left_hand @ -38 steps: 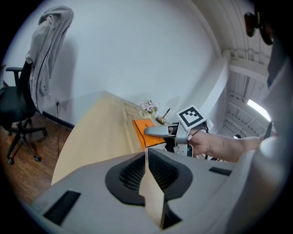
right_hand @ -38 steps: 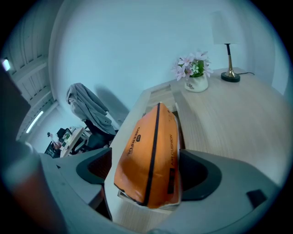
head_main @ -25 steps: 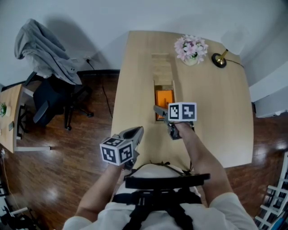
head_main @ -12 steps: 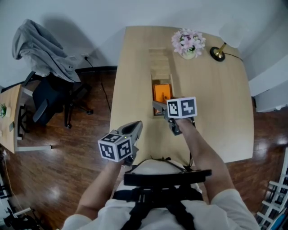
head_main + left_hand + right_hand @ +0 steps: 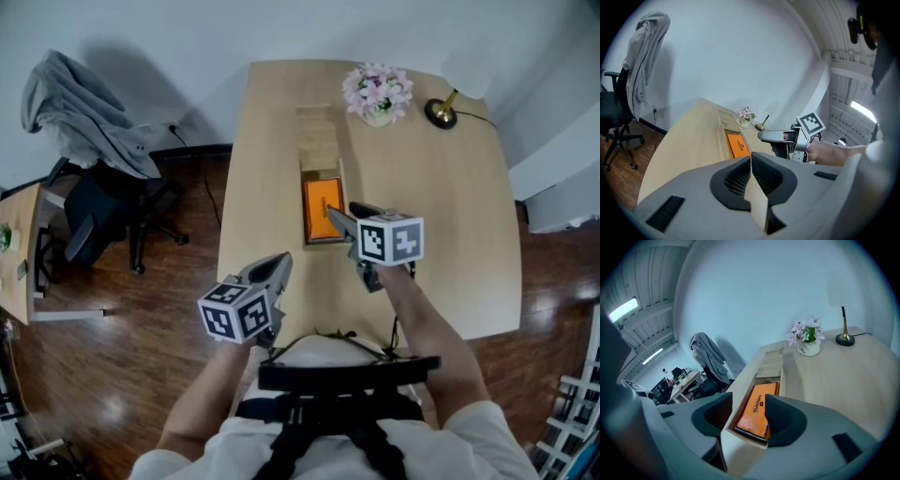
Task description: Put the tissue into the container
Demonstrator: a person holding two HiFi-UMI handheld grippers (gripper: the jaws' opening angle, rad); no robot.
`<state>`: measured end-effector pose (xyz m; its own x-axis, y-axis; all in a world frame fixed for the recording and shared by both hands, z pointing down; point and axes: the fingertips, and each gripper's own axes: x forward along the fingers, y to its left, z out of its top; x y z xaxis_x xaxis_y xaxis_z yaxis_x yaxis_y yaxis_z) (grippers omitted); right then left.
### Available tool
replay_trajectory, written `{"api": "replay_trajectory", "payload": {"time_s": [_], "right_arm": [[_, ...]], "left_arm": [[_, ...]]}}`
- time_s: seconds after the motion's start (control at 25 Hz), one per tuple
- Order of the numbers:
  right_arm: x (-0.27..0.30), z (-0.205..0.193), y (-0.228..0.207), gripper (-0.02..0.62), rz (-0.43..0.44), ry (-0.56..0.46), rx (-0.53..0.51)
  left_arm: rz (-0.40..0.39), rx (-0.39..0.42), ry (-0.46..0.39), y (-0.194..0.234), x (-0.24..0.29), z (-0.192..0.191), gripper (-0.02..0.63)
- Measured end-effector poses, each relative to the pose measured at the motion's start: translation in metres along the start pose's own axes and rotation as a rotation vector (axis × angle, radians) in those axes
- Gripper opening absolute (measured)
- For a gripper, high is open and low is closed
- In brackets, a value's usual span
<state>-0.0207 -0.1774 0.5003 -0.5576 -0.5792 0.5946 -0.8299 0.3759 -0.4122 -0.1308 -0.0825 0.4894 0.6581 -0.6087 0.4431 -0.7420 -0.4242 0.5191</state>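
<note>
Mid-table, orange tissue pack (image 5: pixel 322 208) already lies in the wooden container (image 5: pixel 318 139), so task looks done; right gripper (image 5: pixel 337 216) hovers near it, jaws half-apart, just closing on nothing; left gripper (image 5: pixel 751 161) clamped together, empty.

Office-type room: wood desk (image 5: pixel 450 234) w/ lamp (image 5: pixel 439 112) & flower pot (image 5: pixel 375 94), swivel chair (image 5: pixel 89 211) w/ grey jacket (image 5: pixel 75 108), 2nd desk (image 5: pixel 686 378) w/ monitors (image 5: pixel 661 388).

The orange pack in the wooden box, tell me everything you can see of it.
The orange pack is a flat, glossy rectangle with dark print, CHEERFUL, along its length. It lies lengthwise in the open near end of the wooden container on the table, nearly filling its width. Only the container appears to touch it.
</note>
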Motion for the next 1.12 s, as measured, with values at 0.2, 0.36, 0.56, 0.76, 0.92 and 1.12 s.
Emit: {"api": "replay_trajectory", "payload": {"time_s": [0.2, 0.36, 0.56, 0.76, 0.92, 1.12], "right_arm": [[-0.025, 0.001, -0.011, 0.159, -0.012, -0.014, -0.014], [-0.046, 0.003, -0.021, 0.080, -0.007, -0.039, -0.008], [-0.069, 0.007, -0.031, 0.063, -0.002, -0.067, -0.020], [-0.096, 0.014, -0.038, 0.063, 0.006, -0.105, -0.039], [-0.118, 0.016, -0.042, 0.063, 0.004, -0.122, -0.041], [-0.141, 0.012, -0.047, 0.063, -0.013, -0.128, -0.035]], "left_arm": [[-0.018, 0.002, -0.009, -0.020, 0.004, 0.001, 0.003], [-0.034, 0.010, -0.019, -0.039, 0.008, 0.003, 0.003], [-0.039, 0.027, -0.035, -0.060, 0.013, 0.007, 0.003], [-0.046, 0.057, -0.051, -0.083, 0.015, 0.015, 0.002], [-0.051, 0.056, -0.060, -0.098, 0.016, 0.019, 0.002], [-0.081, 0.072, -0.040, -0.116, 0.017, 0.015, 0.002]]}}
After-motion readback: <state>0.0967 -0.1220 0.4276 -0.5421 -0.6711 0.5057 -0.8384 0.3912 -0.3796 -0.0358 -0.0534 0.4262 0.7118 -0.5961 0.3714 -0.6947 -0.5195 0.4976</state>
